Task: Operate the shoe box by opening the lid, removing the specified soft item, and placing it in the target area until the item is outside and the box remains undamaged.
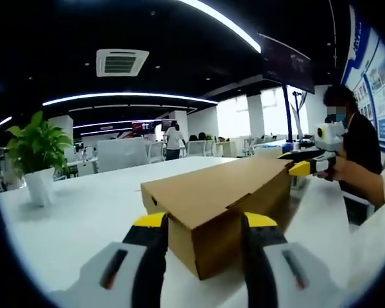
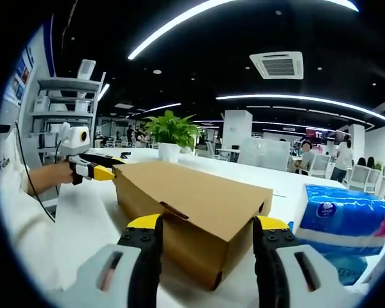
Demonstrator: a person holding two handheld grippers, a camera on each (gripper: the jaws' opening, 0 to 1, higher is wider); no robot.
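A brown cardboard shoe box (image 1: 221,199) lies on the white table (image 1: 83,212) with its lid down. My left gripper (image 1: 205,221) is open, its yellow-tipped jaws standing either side of the box's near corner. At the box's far end the right gripper (image 1: 301,168) reaches in, held by a person's hand. In the right gripper view the same box (image 2: 192,199) lies lengthwise. My right gripper (image 2: 208,224) is open and straddles its near end, while the left gripper (image 2: 102,172) sits at the far left end. Whether any jaw touches the cardboard I cannot tell.
A blue soft pack of tissues (image 2: 343,218) lies on the table right of the box. A potted plant (image 1: 38,154) stands at the table's far side. A person (image 1: 359,141) sits close behind the box's end. A shelf unit (image 2: 64,109) and office desks lie beyond.
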